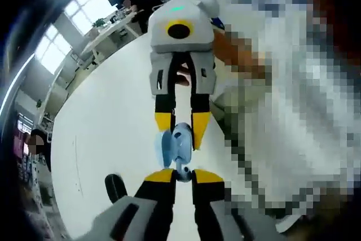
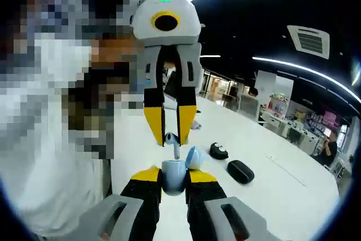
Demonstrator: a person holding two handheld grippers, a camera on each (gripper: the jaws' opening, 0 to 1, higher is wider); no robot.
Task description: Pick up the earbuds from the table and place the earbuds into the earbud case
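In the left gripper view, the left gripper (image 1: pixel 181 176) pinches a small earbud (image 1: pixel 181 174) at the open blue earbud case (image 1: pixel 174 145), which the right gripper (image 1: pixel 181 122) holds.

In the right gripper view, the right gripper's jaws clamp the case and the earbud hangs just above it, not yet seated; black items (image 2: pixel 240 171) lie on the white table (image 2: pixel 293 196).

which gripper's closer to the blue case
Right. The right gripper is shut on the blue case, holding it up with the lid open. The left gripper is just above it, shut on an earbud over the opening.
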